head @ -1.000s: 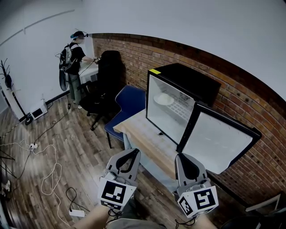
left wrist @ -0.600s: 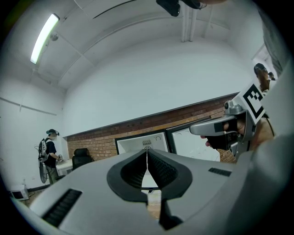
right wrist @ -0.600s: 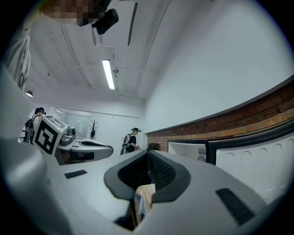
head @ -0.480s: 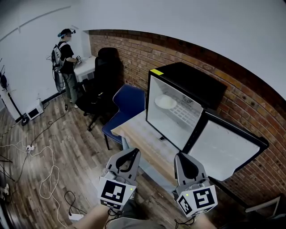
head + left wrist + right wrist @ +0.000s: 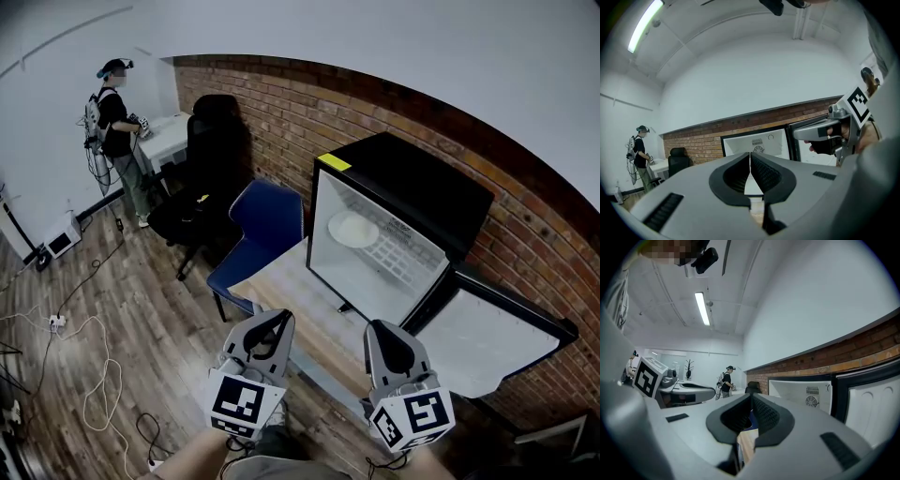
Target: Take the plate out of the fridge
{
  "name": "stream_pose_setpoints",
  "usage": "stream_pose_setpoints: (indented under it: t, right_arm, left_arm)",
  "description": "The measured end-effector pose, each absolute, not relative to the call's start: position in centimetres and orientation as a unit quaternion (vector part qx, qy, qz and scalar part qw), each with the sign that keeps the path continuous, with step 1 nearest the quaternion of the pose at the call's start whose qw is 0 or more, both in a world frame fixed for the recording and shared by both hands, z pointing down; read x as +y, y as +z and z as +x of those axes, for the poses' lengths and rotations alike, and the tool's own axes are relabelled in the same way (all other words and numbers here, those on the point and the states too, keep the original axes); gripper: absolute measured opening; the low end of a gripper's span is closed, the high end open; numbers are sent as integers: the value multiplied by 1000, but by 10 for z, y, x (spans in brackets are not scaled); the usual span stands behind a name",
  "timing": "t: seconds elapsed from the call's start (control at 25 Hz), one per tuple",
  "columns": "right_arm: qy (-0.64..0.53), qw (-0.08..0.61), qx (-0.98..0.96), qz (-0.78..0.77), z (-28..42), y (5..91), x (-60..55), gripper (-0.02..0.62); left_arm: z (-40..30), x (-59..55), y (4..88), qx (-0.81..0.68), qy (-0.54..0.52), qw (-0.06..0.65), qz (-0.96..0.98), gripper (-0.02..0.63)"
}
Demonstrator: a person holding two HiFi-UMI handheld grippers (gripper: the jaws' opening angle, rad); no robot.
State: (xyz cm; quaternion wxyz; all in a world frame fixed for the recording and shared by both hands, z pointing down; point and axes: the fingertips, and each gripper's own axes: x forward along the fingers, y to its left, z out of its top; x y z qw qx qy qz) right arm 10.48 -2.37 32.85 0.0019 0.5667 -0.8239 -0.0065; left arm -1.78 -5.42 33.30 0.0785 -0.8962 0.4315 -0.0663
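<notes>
Well ahead of our fingertips (image 5: 283, 323) stands the black box-shaped fridge (image 5: 422, 183), door (image 5: 487, 333) open. Our left gripper (image 5: 275, 316) and right gripper (image 5: 380, 326) are pinched closed, empty. The round white plate (image 5: 353, 228) lies on the fridge's wire shelf (image 5: 398, 251), beyond both. Its small yellow sticker (image 5: 332, 161) is unreadable.

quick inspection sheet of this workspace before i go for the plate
surface: wooden table, bears the fridge at its far end
job's things: fridge with door swung open; plate lies on the wire shelf inside
clutter: nothing seen
grippers: left gripper and right gripper both shut and empty, short of the fridge
cables: white cable looped over the wood floor
surroundings: brick wall; blue chair beside the table; black office chair; a person at a far desk
</notes>
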Motion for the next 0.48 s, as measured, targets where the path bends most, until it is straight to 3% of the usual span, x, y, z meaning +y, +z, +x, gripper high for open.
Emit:
stream_pose_setpoints:
  t: [0.48]
  right_arm:
    - [21,14,-803,596,94,331,-133,34]
  left_arm:
    - [-24,-171,334,394,-79,63,-914,18]
